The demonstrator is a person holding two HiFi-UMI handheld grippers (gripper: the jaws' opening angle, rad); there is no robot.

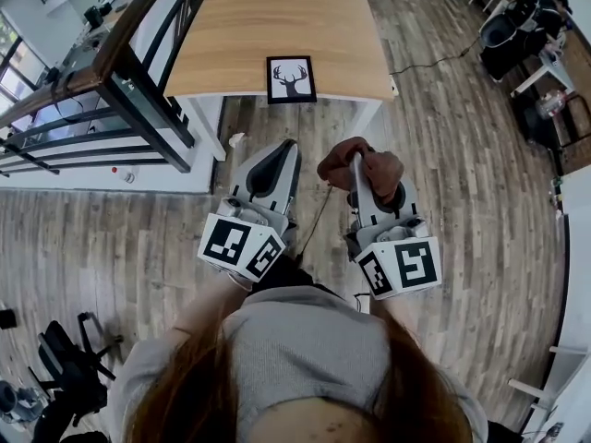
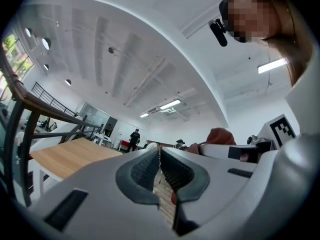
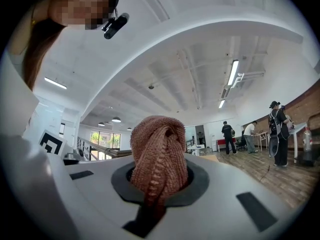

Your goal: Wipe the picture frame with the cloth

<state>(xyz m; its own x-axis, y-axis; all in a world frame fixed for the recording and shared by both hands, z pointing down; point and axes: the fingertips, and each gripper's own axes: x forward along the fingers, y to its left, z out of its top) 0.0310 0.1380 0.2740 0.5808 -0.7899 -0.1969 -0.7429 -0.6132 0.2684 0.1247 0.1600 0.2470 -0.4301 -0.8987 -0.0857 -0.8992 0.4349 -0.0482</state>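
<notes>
A black picture frame [image 1: 291, 79] with a deer print lies at the near edge of the wooden table [image 1: 277, 26]. My right gripper [image 1: 355, 160] is shut on a bunched reddish-brown cloth [image 1: 360, 166], which bulges out between its jaws [image 3: 159, 156]. My left gripper [image 1: 288, 148] hangs beside it with its jaws shut and nothing between them [image 2: 160, 166]. Both grippers are held up in front of the person, short of the table edge and apart from the frame. From the left gripper view the cloth [image 2: 220, 135] shows at the right.
A dark stair railing [image 1: 129, 72] runs along the table's left side. Wood flooring [image 1: 462, 155] surrounds the table. Chairs and equipment [image 1: 526, 35] stand at the far right. A black chair [image 1: 65, 367] sits at lower left. People stand far off [image 3: 277, 129].
</notes>
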